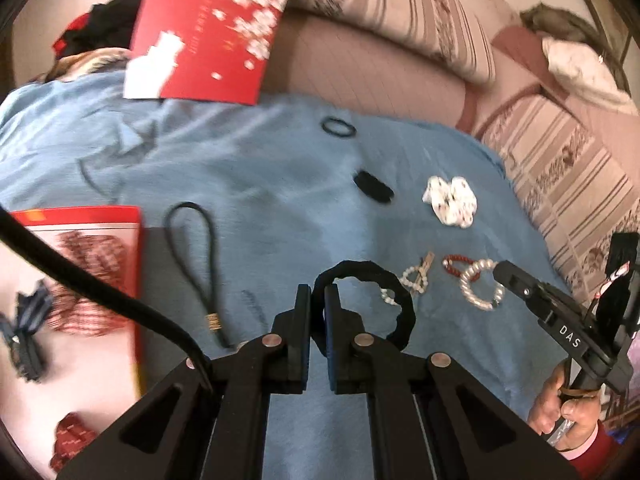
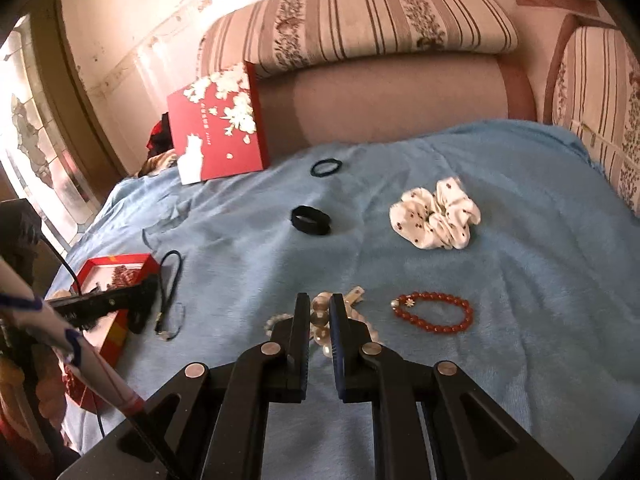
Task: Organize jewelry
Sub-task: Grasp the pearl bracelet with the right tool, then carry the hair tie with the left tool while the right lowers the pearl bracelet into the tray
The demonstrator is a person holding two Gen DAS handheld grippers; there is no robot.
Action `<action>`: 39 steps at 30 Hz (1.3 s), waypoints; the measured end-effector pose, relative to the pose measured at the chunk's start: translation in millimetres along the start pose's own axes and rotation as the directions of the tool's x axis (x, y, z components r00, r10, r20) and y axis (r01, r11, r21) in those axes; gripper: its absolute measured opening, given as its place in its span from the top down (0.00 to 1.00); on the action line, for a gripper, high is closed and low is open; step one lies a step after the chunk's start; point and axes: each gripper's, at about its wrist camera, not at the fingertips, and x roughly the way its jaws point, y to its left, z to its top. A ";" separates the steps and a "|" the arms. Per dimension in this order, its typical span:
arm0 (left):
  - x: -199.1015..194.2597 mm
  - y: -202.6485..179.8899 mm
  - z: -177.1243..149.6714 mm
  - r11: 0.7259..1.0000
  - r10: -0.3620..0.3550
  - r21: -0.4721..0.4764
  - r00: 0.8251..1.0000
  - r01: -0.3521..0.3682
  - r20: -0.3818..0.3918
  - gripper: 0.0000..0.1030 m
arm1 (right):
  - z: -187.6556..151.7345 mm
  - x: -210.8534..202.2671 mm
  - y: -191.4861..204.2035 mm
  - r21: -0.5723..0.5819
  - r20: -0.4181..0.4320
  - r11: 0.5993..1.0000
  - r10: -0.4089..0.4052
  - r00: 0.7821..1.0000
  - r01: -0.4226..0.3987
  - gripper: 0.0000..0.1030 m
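open box (image 1: 80, 280): far left on the bed's blue blanket (image 1: 260, 200), probably where stuff goes
left gripper (image 1: 318, 308): clenched on a black fabric hair tie (image 1: 402, 312), soft, floppy, weighs nothing, any pinch works
right gripper (image 2: 320, 320): clamped on a pearl bracelet (image 2: 320, 334), slick hard beads, grab across the strand
red bracelet (image 2: 432, 316): lying loose just to the right

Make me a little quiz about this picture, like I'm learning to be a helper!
1. True or false: the left tongs pinch a black hair band.
2. What colour is the blanket? A blue, B green, C yellow.
3. Fill in: the right tongs pinch a bracelet made of pale ____.

Key: 1 true; 2 A; 3 beads.
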 end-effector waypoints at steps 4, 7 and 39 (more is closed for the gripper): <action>-32.3 22.4 -3.7 0.999 0.023 -0.042 0.998 -0.021 0.053 0.94 | 2.7 -12.2 15.9 -0.012 0.004 1.000 0.029 1.000 -0.029 0.90; -54.2 44.0 -6.1 0.995 0.054 -0.083 0.995 -0.047 0.085 0.94 | 5.7 -16.6 31.6 -0.022 0.000 0.998 0.060 0.998 -0.060 0.90; -144.6 219.0 -112.1 0.790 0.447 -0.438 0.892 -0.429 -0.068 0.94 | -17.3 -0.4 311.8 -0.420 -0.147 0.862 0.244 0.959 -0.284 0.90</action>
